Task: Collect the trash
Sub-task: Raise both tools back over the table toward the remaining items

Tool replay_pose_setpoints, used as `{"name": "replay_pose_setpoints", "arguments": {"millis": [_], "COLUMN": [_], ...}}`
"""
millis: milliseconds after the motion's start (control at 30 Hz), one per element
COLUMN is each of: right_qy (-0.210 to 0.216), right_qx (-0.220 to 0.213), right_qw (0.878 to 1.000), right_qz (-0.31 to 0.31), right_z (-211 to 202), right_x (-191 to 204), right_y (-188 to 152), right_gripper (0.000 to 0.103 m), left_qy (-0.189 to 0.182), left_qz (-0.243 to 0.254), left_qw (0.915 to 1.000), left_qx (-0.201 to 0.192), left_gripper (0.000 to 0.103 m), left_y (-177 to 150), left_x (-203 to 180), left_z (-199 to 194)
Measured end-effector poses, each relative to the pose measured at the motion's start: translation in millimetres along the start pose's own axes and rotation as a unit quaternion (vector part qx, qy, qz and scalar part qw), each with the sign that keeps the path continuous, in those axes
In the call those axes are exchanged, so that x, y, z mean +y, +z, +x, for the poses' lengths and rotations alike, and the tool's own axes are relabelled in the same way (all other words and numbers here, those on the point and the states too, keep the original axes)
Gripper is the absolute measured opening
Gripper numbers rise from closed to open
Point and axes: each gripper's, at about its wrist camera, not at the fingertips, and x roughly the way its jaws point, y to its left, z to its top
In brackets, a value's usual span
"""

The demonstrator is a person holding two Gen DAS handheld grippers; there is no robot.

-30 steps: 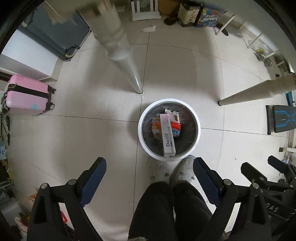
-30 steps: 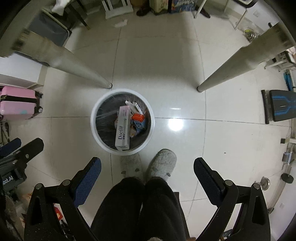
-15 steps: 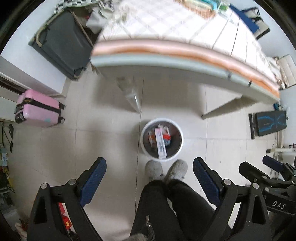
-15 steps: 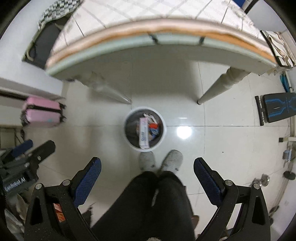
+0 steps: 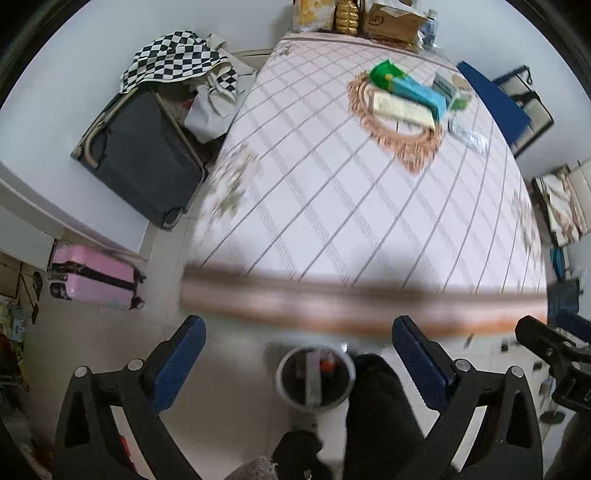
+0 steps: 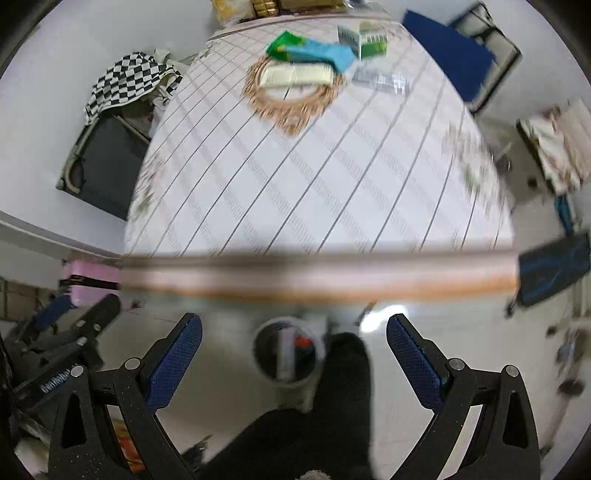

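1. Surface (image 5: 332,206) w/ checked cloth filled centre frame; pink suitcase (image 5: 92,282) at left, dark case (image 5: 140,155) upper left under a chequered cloth (image 5: 173,55).
2. Trash on surface, upper right: green packet (image 5: 384,72), blue box (image 5: 417,92), cream box (image 5: 402,109) on a woven mat (image 5: 402,144).
3. White bin (image 5: 314,376), bottom centre on floor, held boxes.
4. Left tool (image 5: 297,365) had just spread wider, empty; right tool (image 6: 293,356) spread, empty.

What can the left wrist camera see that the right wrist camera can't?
Only the left wrist view shows the brown cardboard box at the table's far end. Only the right wrist view shows the left hand-held gripper from outside. Both show the table, the trash bin on the floor, the pink suitcase and open, empty jaws.
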Motion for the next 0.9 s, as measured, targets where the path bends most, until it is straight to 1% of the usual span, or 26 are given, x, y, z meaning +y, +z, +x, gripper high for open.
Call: {"name": "replay_pose_setpoints", "arguments": {"millis": [67,167,233,267,300,333,367,400,467,533,600,633,700,733,767,800,833,867,900], "right_qy": [-0.020,-0.050,-0.071,-0.077,-0.087,-0.096,-0.100,-0.105,-0.108,-0.108,-0.103,-0.102,-0.085,-0.077,-0.064,-0.055,-0.052,-0.052,-0.054], "right_qx": [0.004,0.019,0.040,0.047,0.060,0.071,0.080,0.095,0.118,0.133,0.140,0.142,0.148,0.152,0.154,0.153,0.150,0.144,0.139], "right_qw": [0.999,0.996,0.993,0.991,0.987,0.984,0.982,0.977,0.967,0.958,0.950,0.947,0.945,0.946,0.949,0.952,0.956,0.959,0.967], "right_qz": [-0.027,-0.065,-0.090,-0.100,-0.118,-0.131,-0.142,-0.160,-0.198,-0.228,-0.258,-0.268,-0.278,-0.275,-0.269,-0.260,-0.249,-0.236,-0.206], "right_z": [8,36,65,80,99,115,129,150,182,208,233,241,256,260,265,267,266,264,261], "right_x": [-22,-57,-86,-94,-107,-116,-122,-130,-138,-141,-141,-141,-140,-141,-142,-144,-146,-149,-156], "right_y": [45,120,177,199,230,252,269,295,331,356,381,389,401,403,405,408,410,412,416], "right_gripper": [0.101,0.101,0.101,0.101,0.101,0.101,0.101,0.101,0.101,0.101,0.101,0.101,0.101,0.100,0.090,0.089,0.087,0.080,0.076], "left_qy": [0.006,0.014,0.015,0.018,0.023,0.028,0.031,0.032,0.031,0.029,0.023,0.017,0.004,-0.003,-0.008,-0.011,-0.015,-0.019,-0.021], "left_qz": [-0.011,-0.030,-0.041,-0.044,-0.047,-0.051,-0.058,-0.064,-0.076,-0.089,-0.111,-0.124,-0.153,-0.170,-0.185,-0.201,-0.220,-0.234,-0.252], "left_qw": [0.9999,0.9993,0.9983,0.9978,0.9971,0.9961,0.9950,0.9938,0.9918,0.9899,0.9864,0.9845,0.9793,0.9759,0.9726,0.9687,0.9639,0.9597,0.9543], "left_qx": [0.005,0.020,0.039,0.047,0.056,0.066,0.075,0.084,0.098,0.106,0.118,0.123,0.132,0.137,0.141,0.145,0.150,0.154,0.160], "left_gripper": [0.103,0.103,0.103,0.103,0.103,0.103,0.103,0.103,0.103,0.103,0.103,0.103,0.103,0.103,0.103,0.103,0.103,0.103,0.103], "left_y": [32,84,118,134,150,165,179,192,217,240,260,268,283,290,296,302,307,312,316], "left_x": [-18,-48,-73,-84,-96,-106,-116,-125,-139,-151,-157,-158,-157,-155,-153,-150,-147,-144,-141], "left_z": [12,37,58,70,81,93,105,116,136,155,173,179,190,196,200,205,210,214,219]}}
